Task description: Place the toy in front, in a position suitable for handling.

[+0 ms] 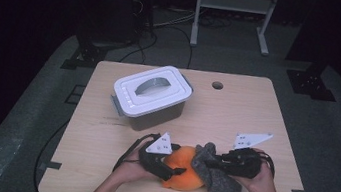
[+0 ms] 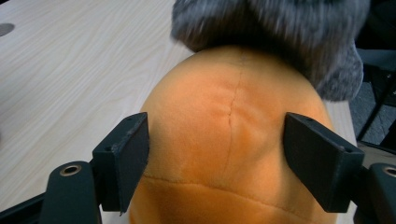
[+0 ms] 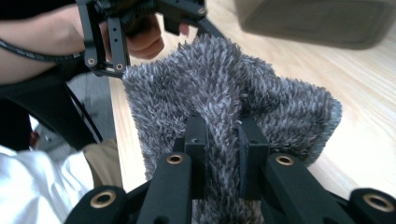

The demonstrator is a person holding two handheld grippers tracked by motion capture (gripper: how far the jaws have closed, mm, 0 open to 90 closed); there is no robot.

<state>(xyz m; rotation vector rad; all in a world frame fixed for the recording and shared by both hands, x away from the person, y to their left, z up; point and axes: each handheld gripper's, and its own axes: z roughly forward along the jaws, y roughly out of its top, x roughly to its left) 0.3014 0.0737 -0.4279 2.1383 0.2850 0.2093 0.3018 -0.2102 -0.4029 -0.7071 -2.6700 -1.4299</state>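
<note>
Right now my right gripper (image 3: pixel 223 135) has its fingers clenched on a fold of the grey furry cloth (image 3: pixel 233 88), while my left gripper (image 2: pixel 217 149) straddles the orange plush toy (image 2: pixel 229 140) with a pad at each flank, seemingly pressing lightly into it. The cloth drapes just beyond the left fingertips, over the toy's far end. If I pull the cloth away, its pile may drag the toy along, or the thin pinch could slip free.
</note>
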